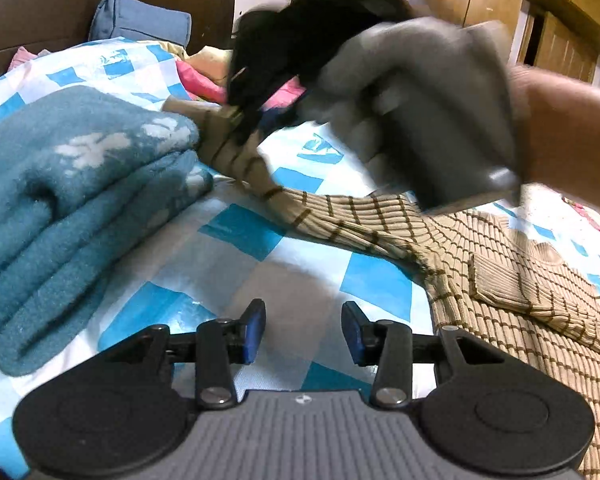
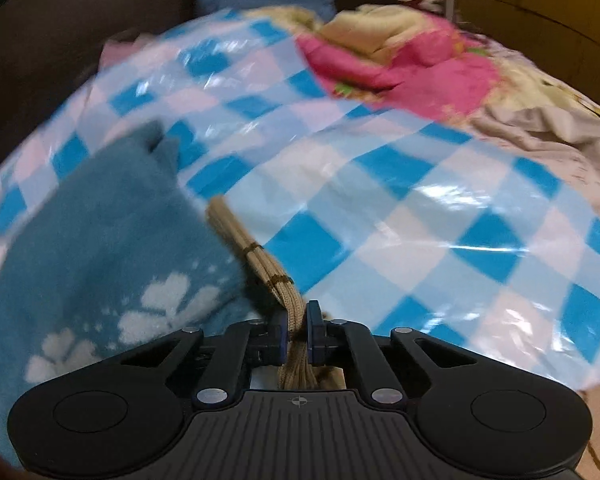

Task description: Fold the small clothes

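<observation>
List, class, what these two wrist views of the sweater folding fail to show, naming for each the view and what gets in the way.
- Left wrist view: the right gripper is smeared by motion blur, so its fingers cannot be told apart.
- Left wrist view: the beige striped sweater runs off the right edge; its far side is cut off.
- Right wrist view: the sleeve end disappears beside the teal blanket.
- Right wrist view: the left gripper is out of frame.

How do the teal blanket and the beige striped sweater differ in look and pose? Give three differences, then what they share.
The teal blanket is fluffy with pale flower shapes; the beige striped sweater is ribbed knit with thin brown lines. The blanket lies folded in thick layers; the sweater lies spread out, one sleeve stretched away. No gripper touches the blanket; the right gripper pinches the sweater's sleeve. Both rest on the blue-and-white checked sheet.
</observation>
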Motion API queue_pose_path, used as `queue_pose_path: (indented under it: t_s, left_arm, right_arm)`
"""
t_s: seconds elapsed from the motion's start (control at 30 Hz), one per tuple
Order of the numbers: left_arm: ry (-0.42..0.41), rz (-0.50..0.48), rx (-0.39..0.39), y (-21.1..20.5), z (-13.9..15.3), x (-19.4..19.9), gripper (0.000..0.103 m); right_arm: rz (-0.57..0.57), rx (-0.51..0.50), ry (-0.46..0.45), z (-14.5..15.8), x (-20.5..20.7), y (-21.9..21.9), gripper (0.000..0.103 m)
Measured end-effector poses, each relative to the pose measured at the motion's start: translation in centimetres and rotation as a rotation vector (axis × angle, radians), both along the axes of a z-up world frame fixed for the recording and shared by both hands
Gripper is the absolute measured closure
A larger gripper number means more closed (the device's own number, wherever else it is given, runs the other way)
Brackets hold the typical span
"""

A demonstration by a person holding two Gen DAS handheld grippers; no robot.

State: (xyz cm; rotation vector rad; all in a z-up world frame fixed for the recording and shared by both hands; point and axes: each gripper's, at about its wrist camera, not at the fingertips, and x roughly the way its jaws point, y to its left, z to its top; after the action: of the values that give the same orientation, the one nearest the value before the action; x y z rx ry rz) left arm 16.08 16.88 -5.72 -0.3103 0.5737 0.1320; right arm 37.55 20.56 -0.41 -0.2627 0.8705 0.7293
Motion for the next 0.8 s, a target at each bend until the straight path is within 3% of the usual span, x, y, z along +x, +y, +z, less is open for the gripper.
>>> queue_pose_path:
  t_s: [0.1,0.27,0.43,0.57,0.7,0.8]
  left_arm:
    - [-0.008,-0.005,0.016,-0.2,0.0,0.0,0.050]
    - [-0.038,-0.038,0.075,-1.6,0.4,-0.4,0.050]
    - [-0.054,-0.086,0.144,-3.4,0.6,-0.4,0.048]
    - [-0.053,-0.137,0.210,-5.1,0.6,-0.3,0.045]
    - [-0.034,-0.164,0.262,-6.6,0.2,-0.2,0.044]
    - [-0.031,-0.169,0.289,-7.0,0.1,-0.2,0.044]
  right_arm:
    - [-0.073,0.093,-0.007,2.9,0.0,-3.6,0.098]
    - [-0.259,0.263,-0.011,7.3,-1.3,-13.4,0.098]
    - [-0.483,0.404,-0.009,8.8,-3.9,-24.6,0.098]
    - [-0.646,0.422,-0.037,6.7,-6.5,-32.5,0.097]
    - [-0.778,0.332,0.054,0.8,-6.4,-37.3,0.091]
    - [-0.843,0.371,0.132,-2.2,-6.6,-39.6,0.088]
